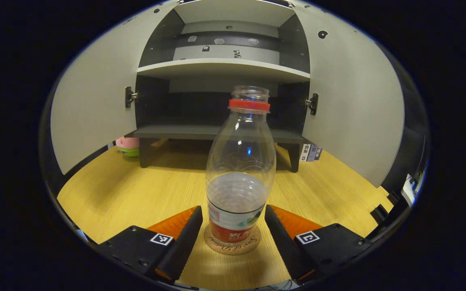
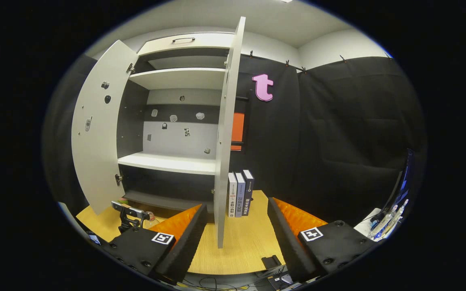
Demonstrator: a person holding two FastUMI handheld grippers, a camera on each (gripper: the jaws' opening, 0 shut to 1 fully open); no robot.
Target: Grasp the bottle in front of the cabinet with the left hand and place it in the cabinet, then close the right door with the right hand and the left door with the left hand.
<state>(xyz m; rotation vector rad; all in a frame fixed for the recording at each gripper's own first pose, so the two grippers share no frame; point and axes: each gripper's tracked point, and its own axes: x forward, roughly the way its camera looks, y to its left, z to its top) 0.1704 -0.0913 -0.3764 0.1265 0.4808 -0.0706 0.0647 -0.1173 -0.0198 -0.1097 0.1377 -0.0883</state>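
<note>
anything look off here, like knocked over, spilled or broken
Nothing stands out. The bottle stands upright on a round coaster on the table, capless but with no spill around it, between the open fingers of the left tool. Both cabinet doors hang open, looking undamaged.

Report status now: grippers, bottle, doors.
Left gripper open, straddling bottle. Right gripper open before right door. Both doors open, path clear.

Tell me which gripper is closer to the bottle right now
Left. The left gripper is open with the bottle standing between its fingers on the table, untouched. The right gripper is open at the right door's edge.
</note>
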